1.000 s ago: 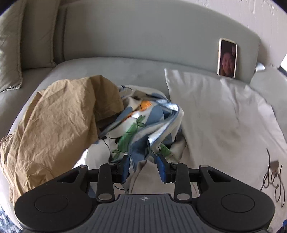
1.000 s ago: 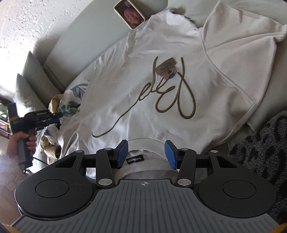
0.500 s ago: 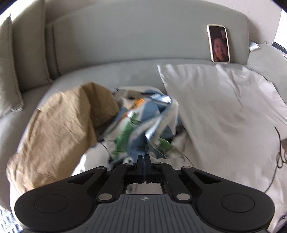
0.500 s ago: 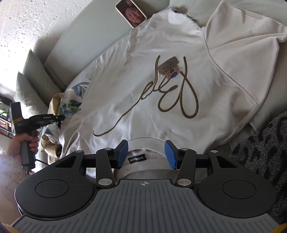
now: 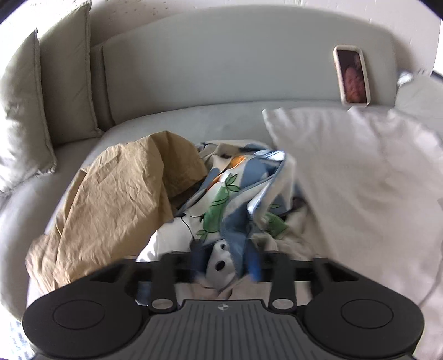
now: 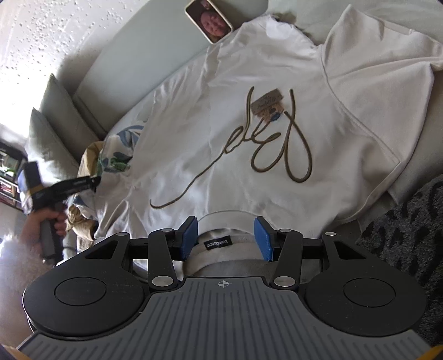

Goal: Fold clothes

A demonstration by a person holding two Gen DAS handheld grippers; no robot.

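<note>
Two claws, one white t-shirt spread flat on the sofa and ready for a fold

Right claw point(image 6: 225, 239) is released, fingers either side of the t-shirt point(image 6: 221, 110) collar but not pinching it; shirt lies face up, I'd guess so the sleeves can be turned in first; left claw point(image 5: 225, 263) is blurred, looks parted with nothing gripped, low over the pile of printed cloth point(image 5: 235, 199) and tan cloth point(image 5: 116, 199) waiting beside the shirt; grey sofa point(image 5: 221, 69) with cushions point(image 5: 25, 116), a phone point(image 6: 209, 19) propped on the backrest, bumpy white wall point(image 6: 55, 41) behind.
</note>
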